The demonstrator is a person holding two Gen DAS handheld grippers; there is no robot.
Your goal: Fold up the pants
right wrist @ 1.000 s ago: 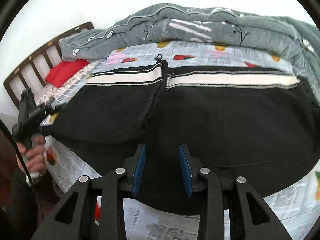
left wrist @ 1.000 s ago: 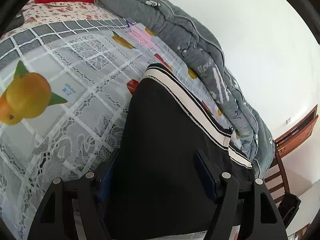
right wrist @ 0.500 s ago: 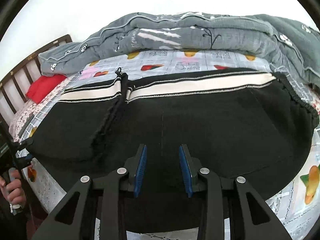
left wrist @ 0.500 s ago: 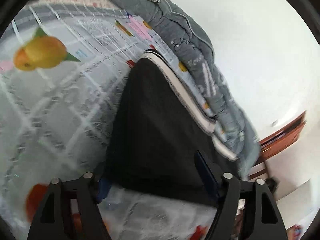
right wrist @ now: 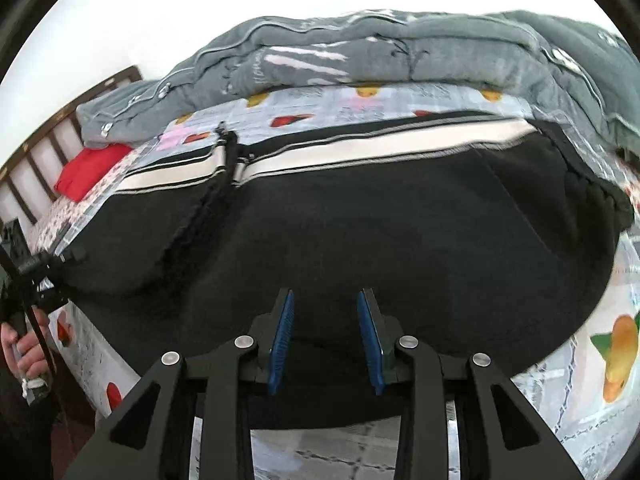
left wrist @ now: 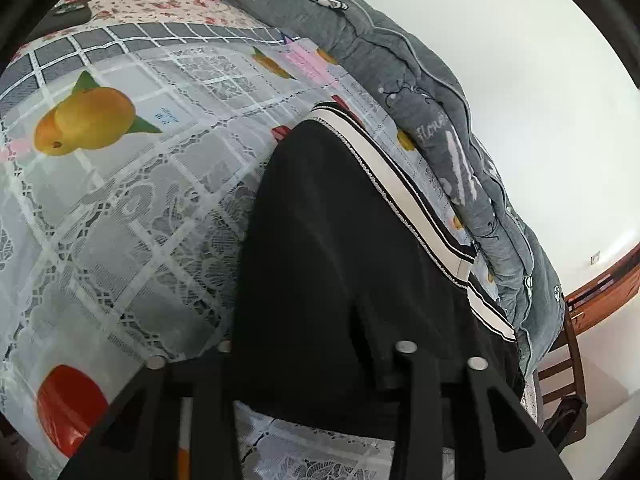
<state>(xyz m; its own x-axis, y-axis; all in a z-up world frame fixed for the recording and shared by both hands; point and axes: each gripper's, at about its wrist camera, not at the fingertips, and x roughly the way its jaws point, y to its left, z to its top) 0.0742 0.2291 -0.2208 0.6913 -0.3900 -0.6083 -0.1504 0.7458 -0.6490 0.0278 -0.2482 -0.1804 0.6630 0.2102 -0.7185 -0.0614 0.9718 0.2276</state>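
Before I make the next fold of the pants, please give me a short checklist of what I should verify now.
1. Left claw grips the pants: ok; its jaws have just been closing, with cloth bunched between them.
2. Right claw grips the pants: not ok; pads apart, above the cloth.
3. Pants lie flat on the bed cover: ok, small wrinkles only.
4. Grey quilt is off the pants: cannot tell at the far right corner.

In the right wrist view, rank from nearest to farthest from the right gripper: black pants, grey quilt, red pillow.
From the right gripper:
1. Black pants, directly under and ahead.
2. Grey quilt, beyond the pants, along the far side.
3. Red pillow, far left by the headboard.
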